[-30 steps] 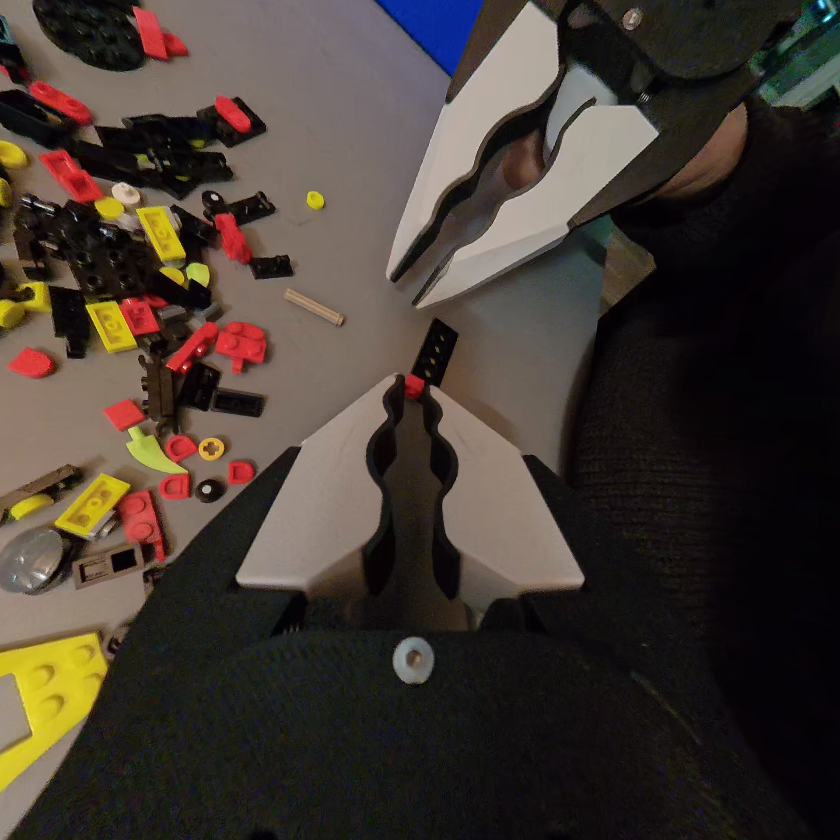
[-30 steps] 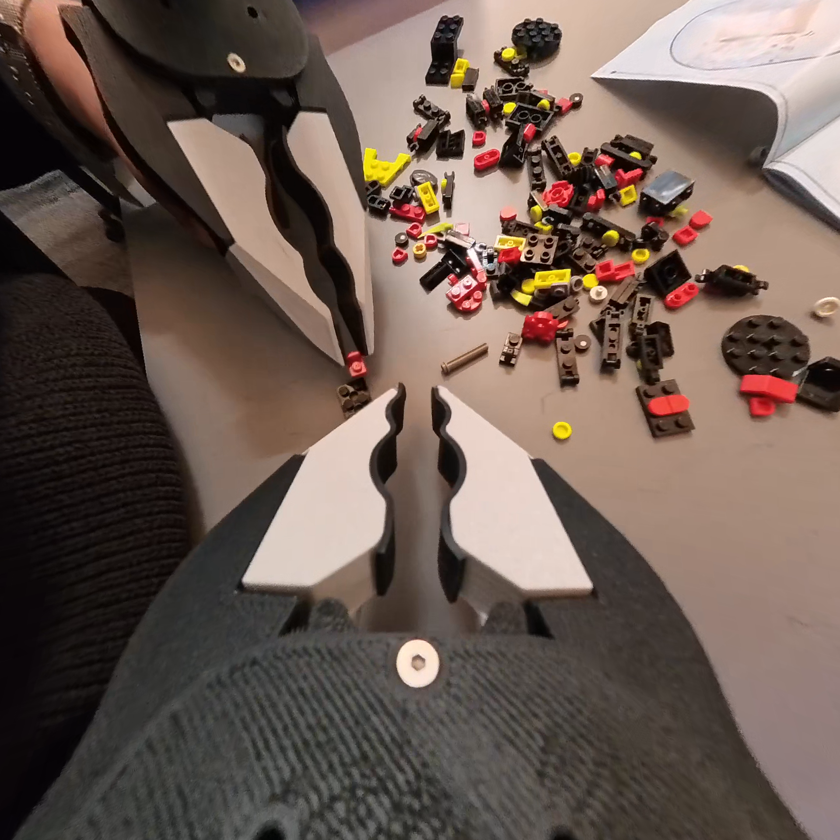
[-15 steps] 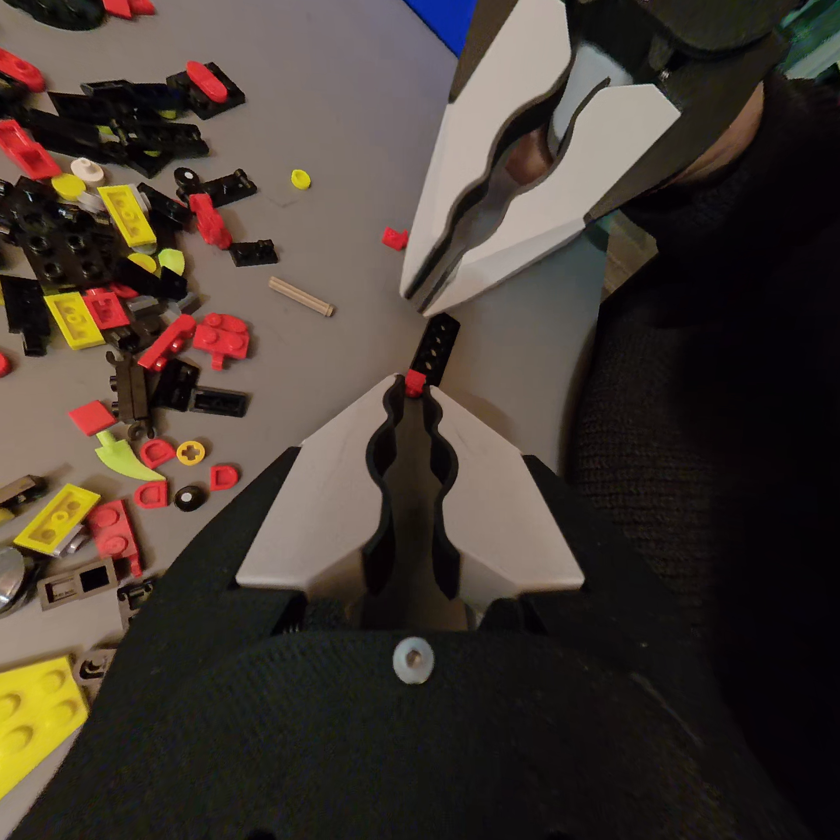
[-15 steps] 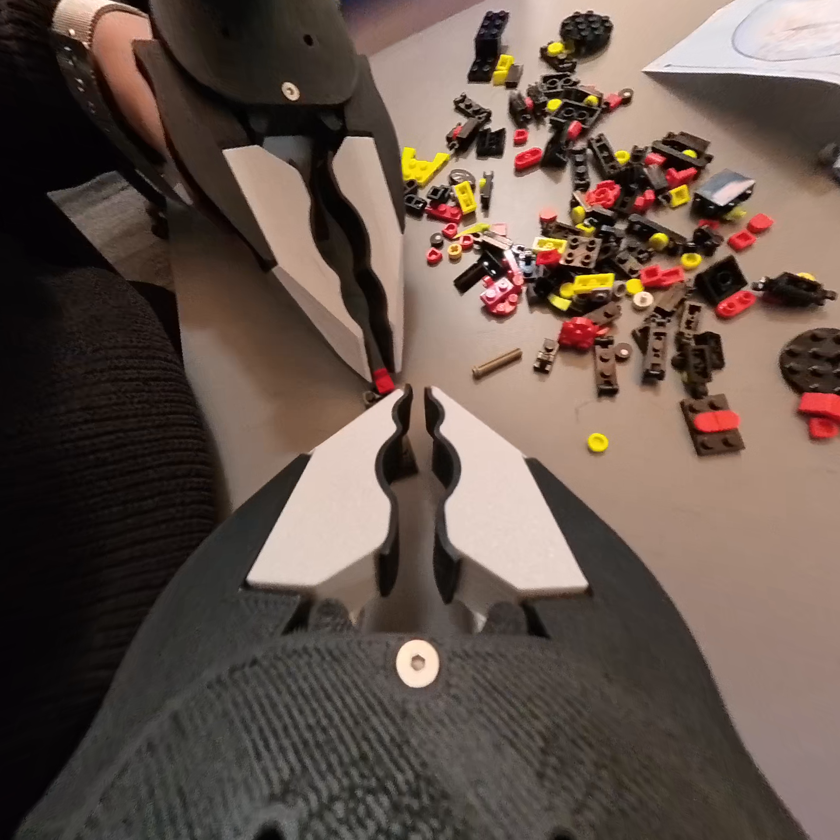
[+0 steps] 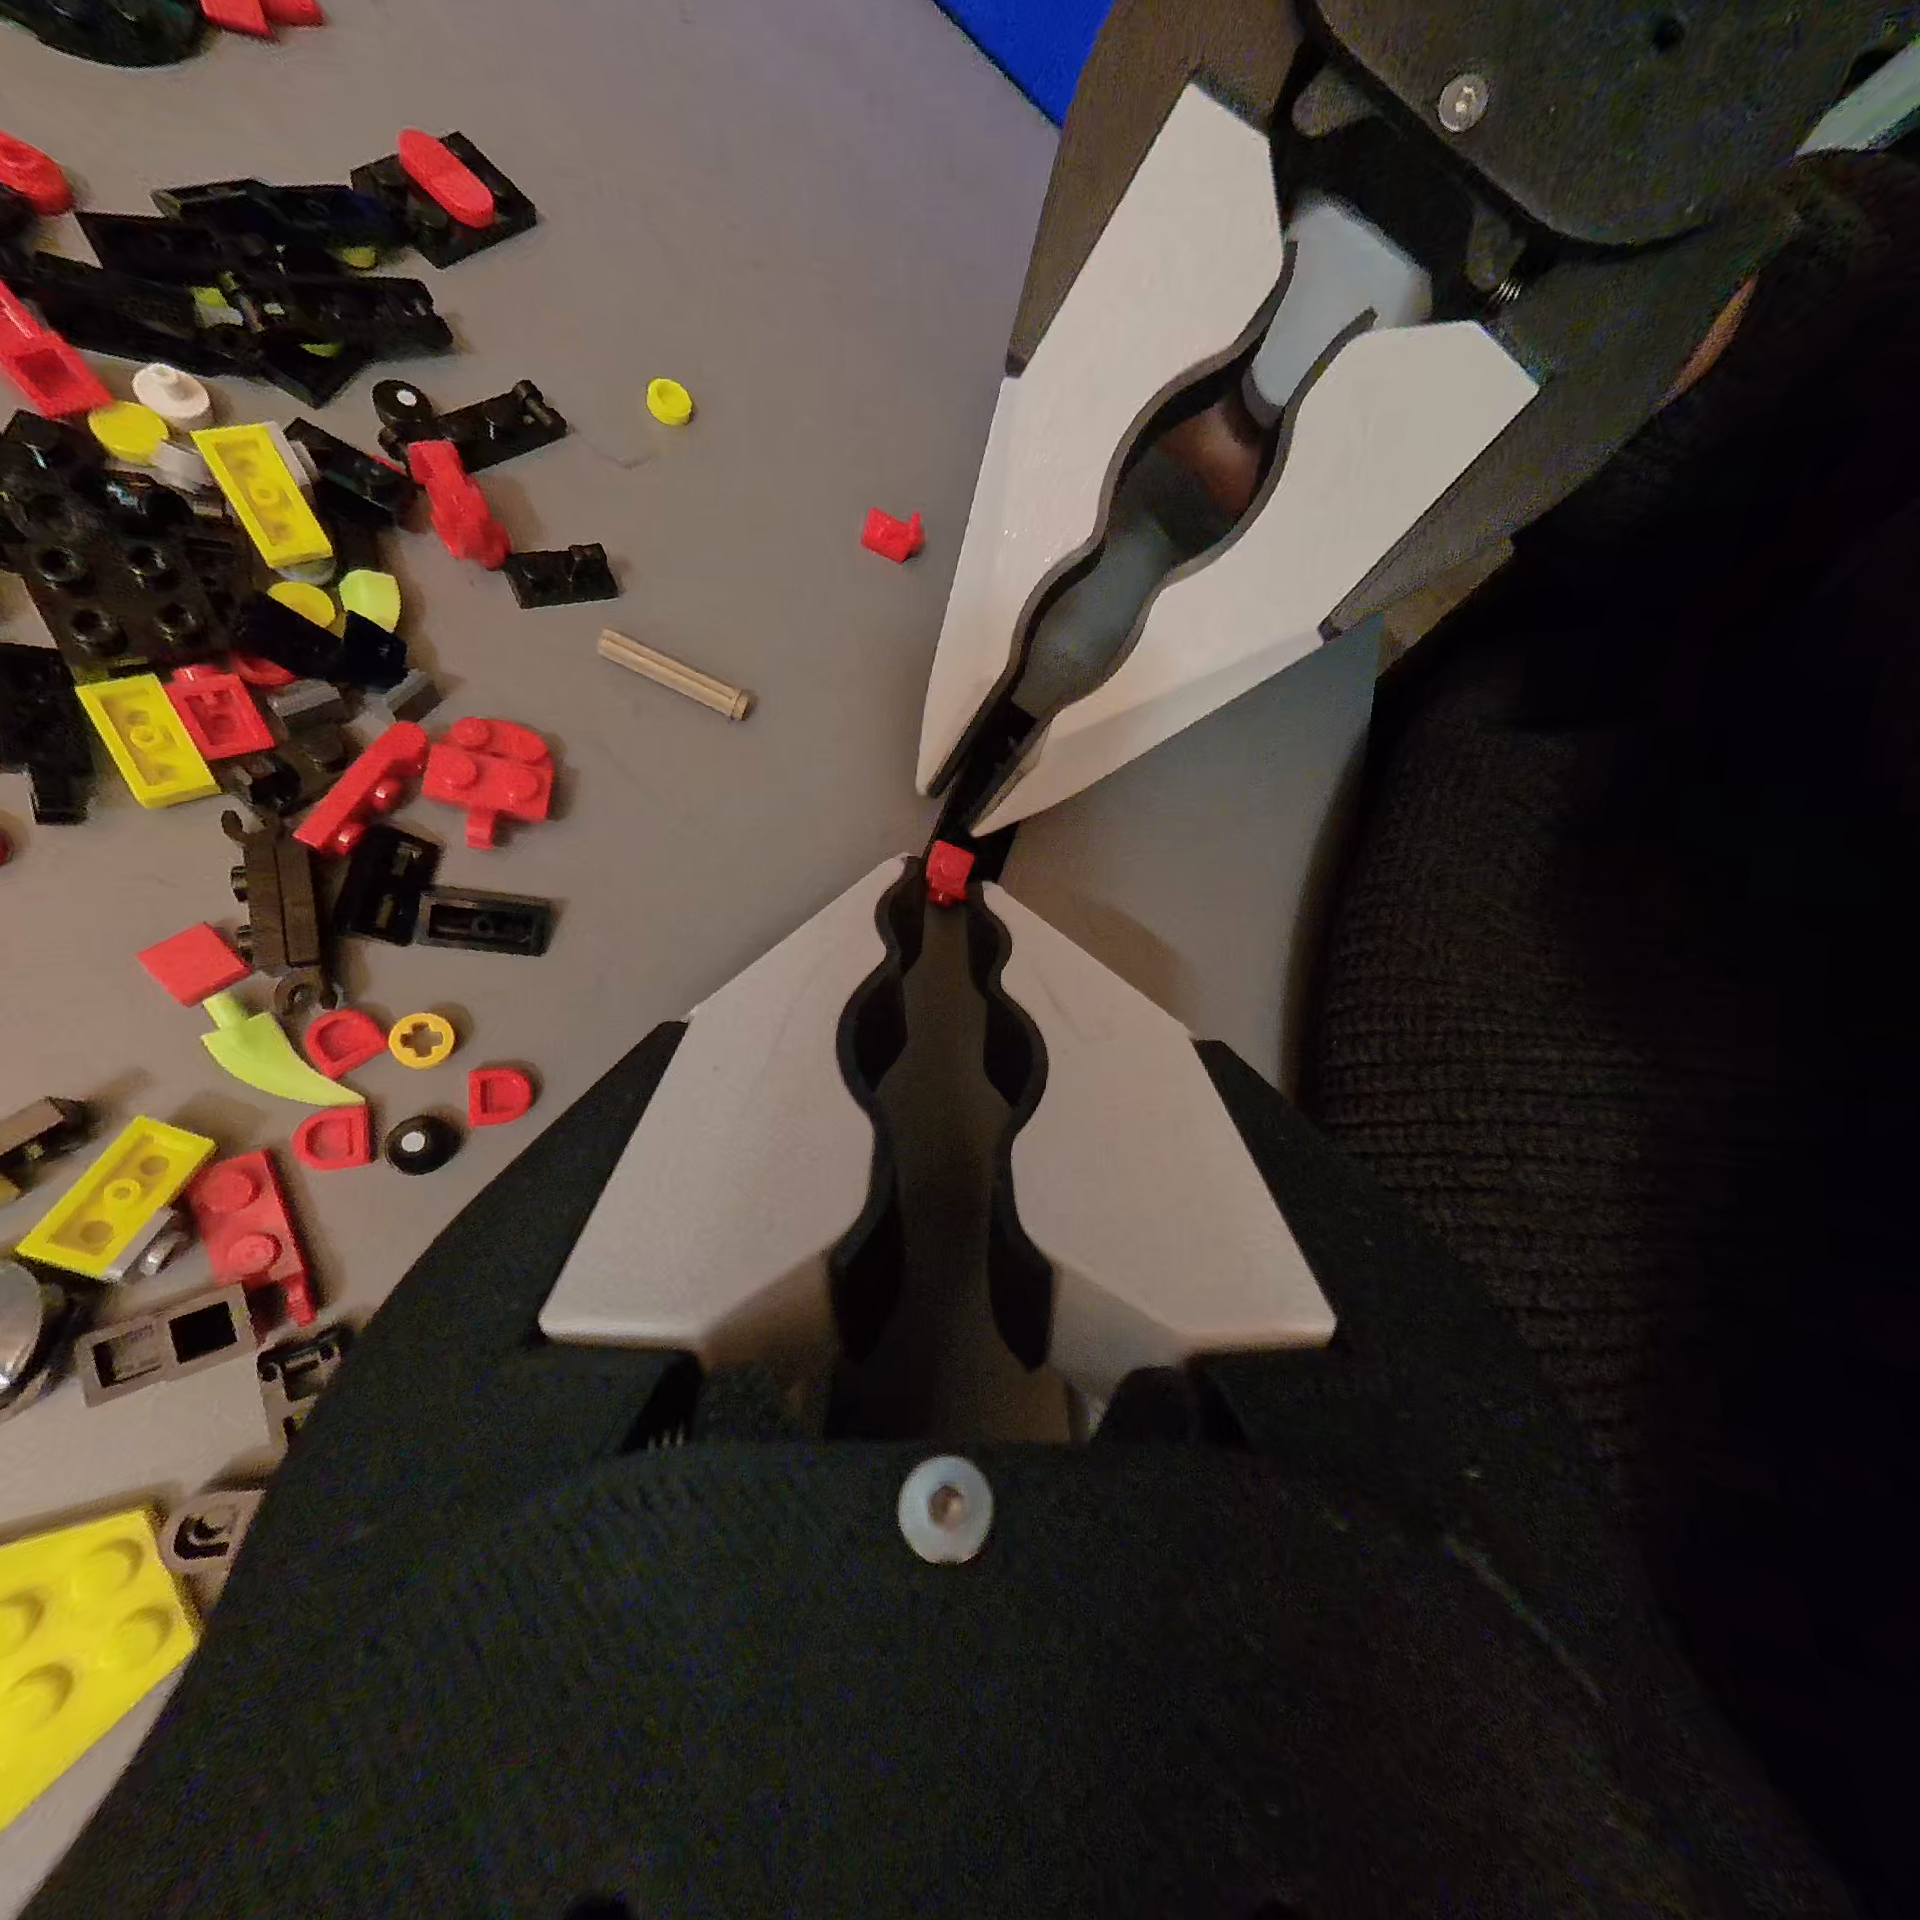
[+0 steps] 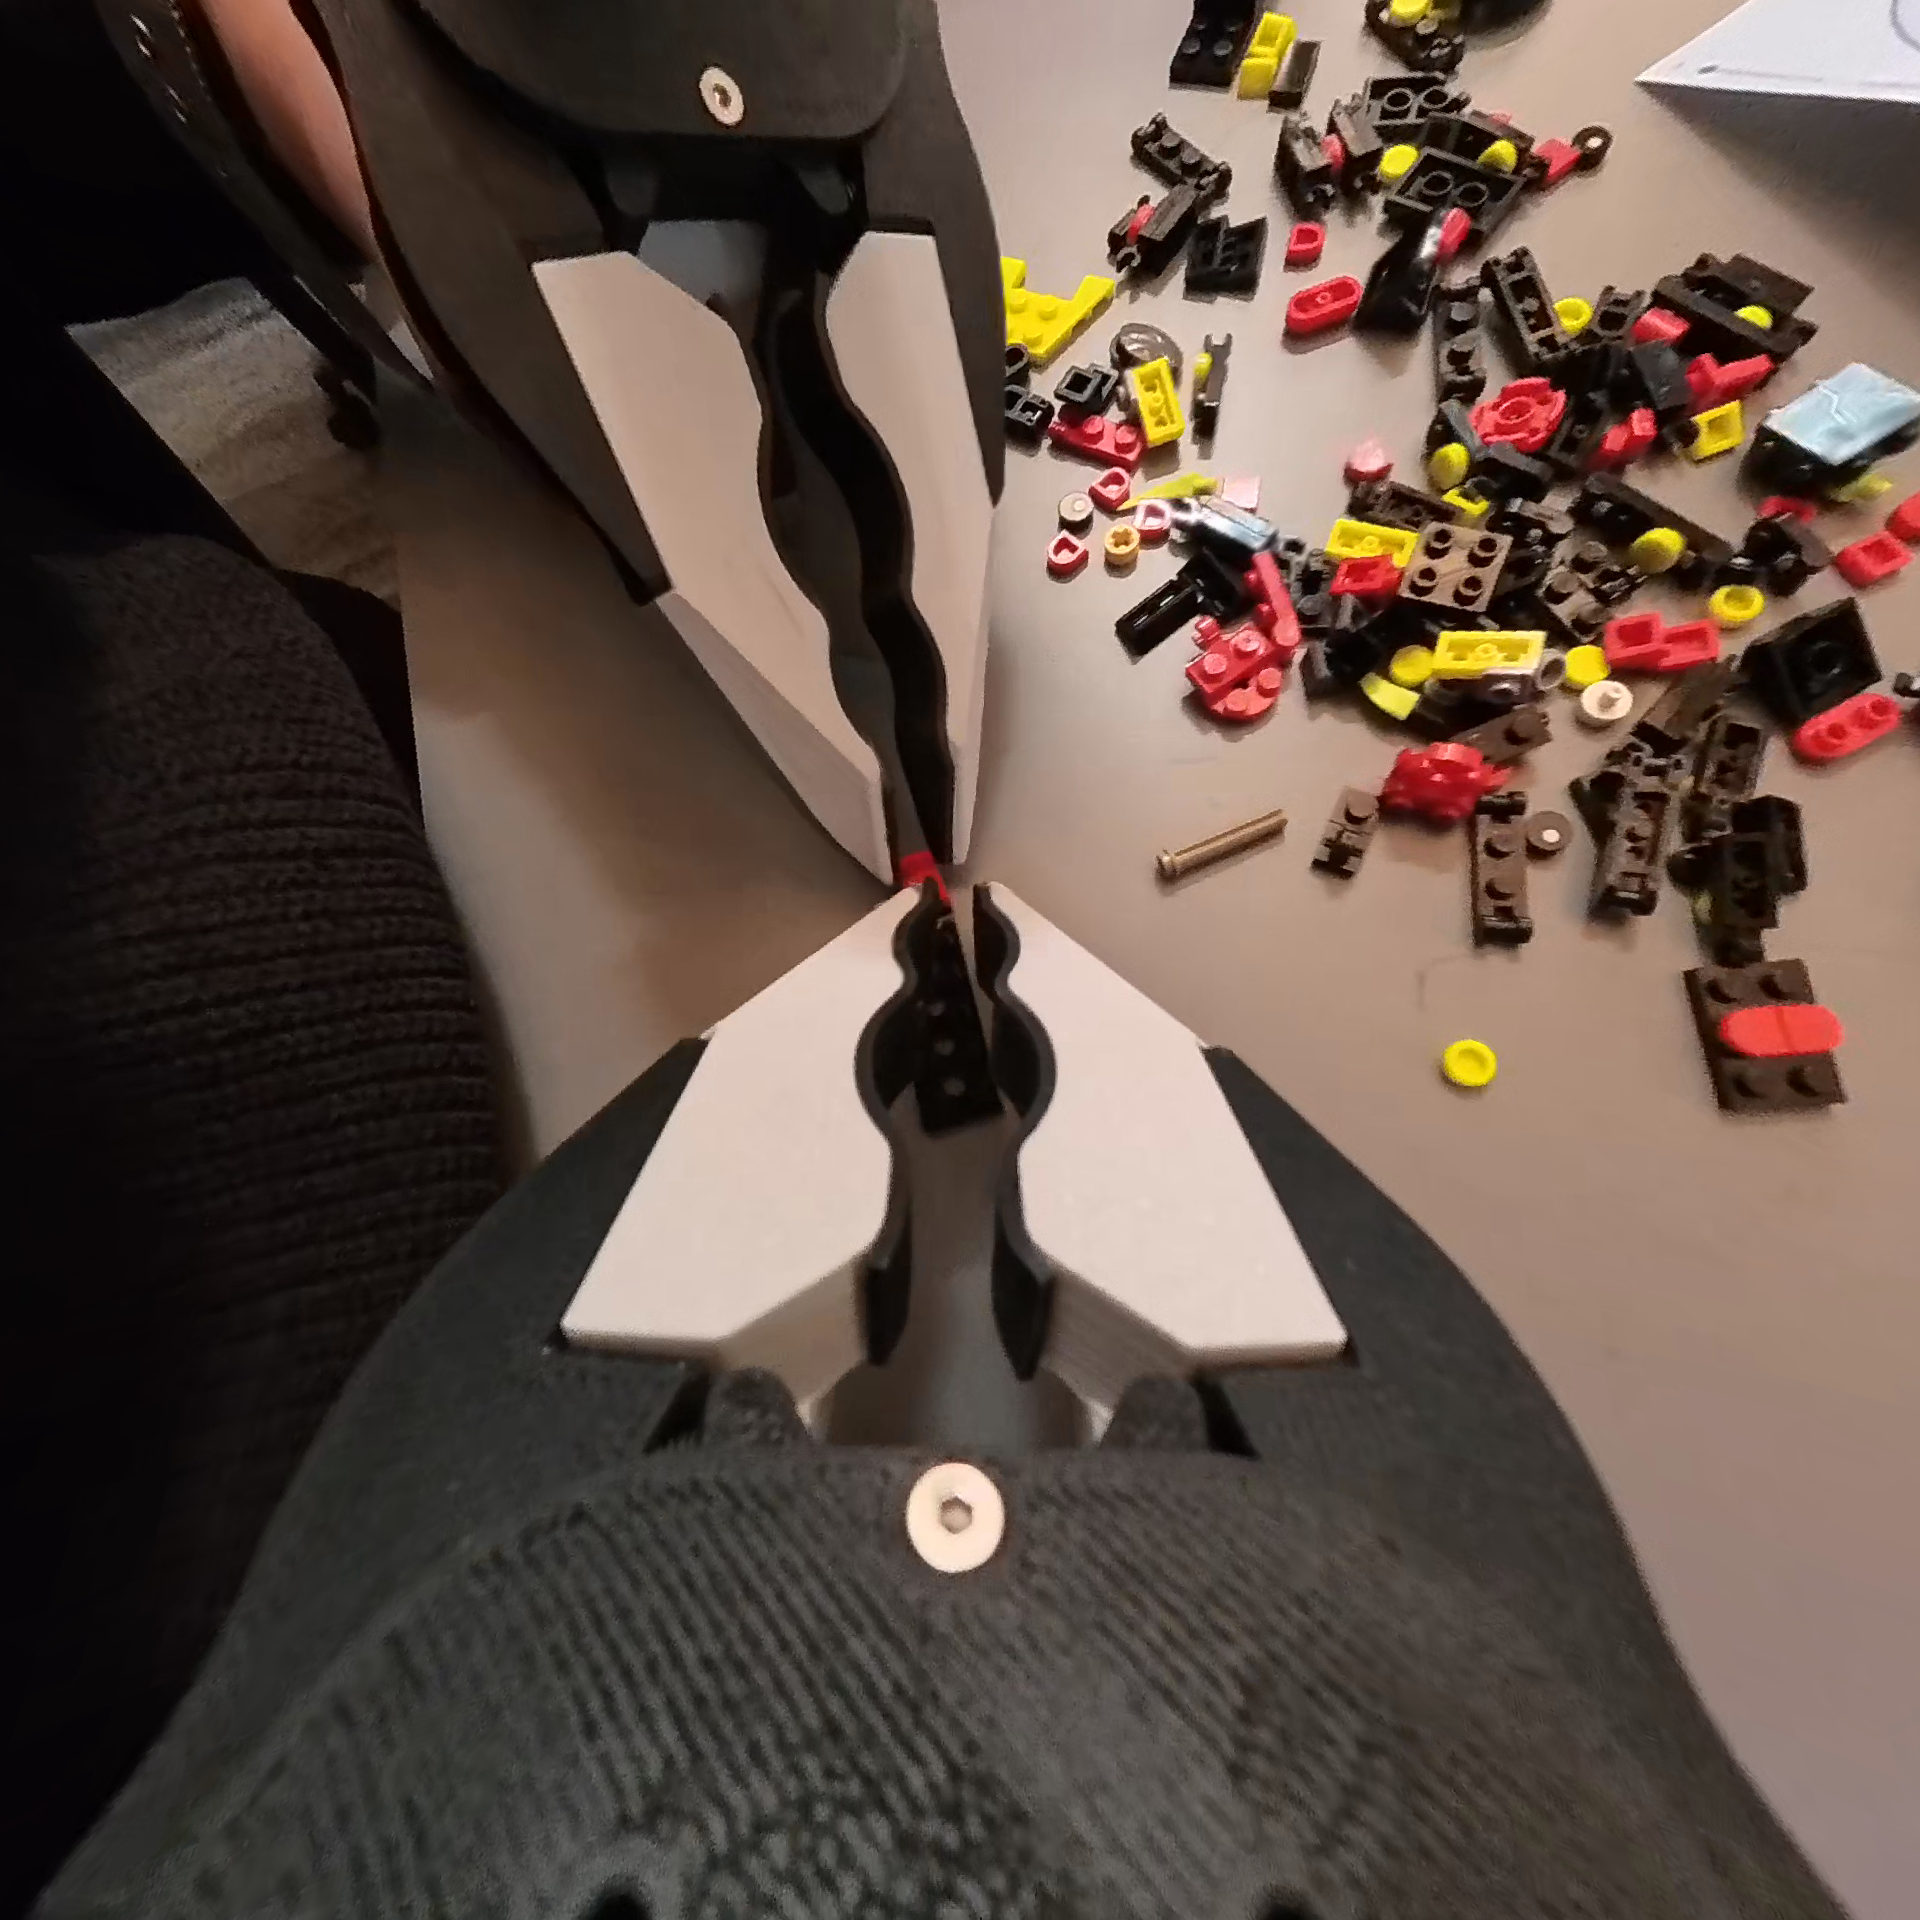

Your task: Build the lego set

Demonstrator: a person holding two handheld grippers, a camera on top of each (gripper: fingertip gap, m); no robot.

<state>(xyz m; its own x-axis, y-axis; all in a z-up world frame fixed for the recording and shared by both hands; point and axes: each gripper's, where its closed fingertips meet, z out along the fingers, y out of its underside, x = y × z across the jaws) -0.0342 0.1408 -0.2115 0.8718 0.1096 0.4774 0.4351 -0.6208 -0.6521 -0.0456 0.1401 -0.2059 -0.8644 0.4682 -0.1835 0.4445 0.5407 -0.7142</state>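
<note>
My left gripper (image 5: pixel 940 883) is shut on a small red piece (image 5: pixel 948 871), pinched at its very tips. A black plate with holes (image 6: pixel 951 1039) sticks out from the red piece and lies between the fingers of my right gripper (image 6: pixel 945 899), which is closed on it. The two grippers meet tip to tip just above the grey table (image 5: pixel 727 208). In the left wrist view the right gripper (image 5: pixel 964 805) comes in from the upper right. In the right wrist view the left gripper (image 6: pixel 920 857) comes down from the top with the red piece (image 6: pixel 920 868).
A pile of loose black, red and yellow pieces (image 5: pixel 208 623) lies to the left, also seen in the right wrist view (image 6: pixel 1507 571). Nearby lie a tan axle (image 5: pixel 673 675), a loose red clip (image 5: pixel 891 533) and a yellow stud (image 6: pixel 1468 1062). A booklet (image 6: pixel 1808 62) is far right. A dark sleeve (image 5: pixel 1558 1039) is alongside. Less than 4 cm separates the two grippers' tips.
The two grippers have come together tip to tip. The black plate, which stuck out free from the red piece, now sits between my right gripper's fingers.
</note>
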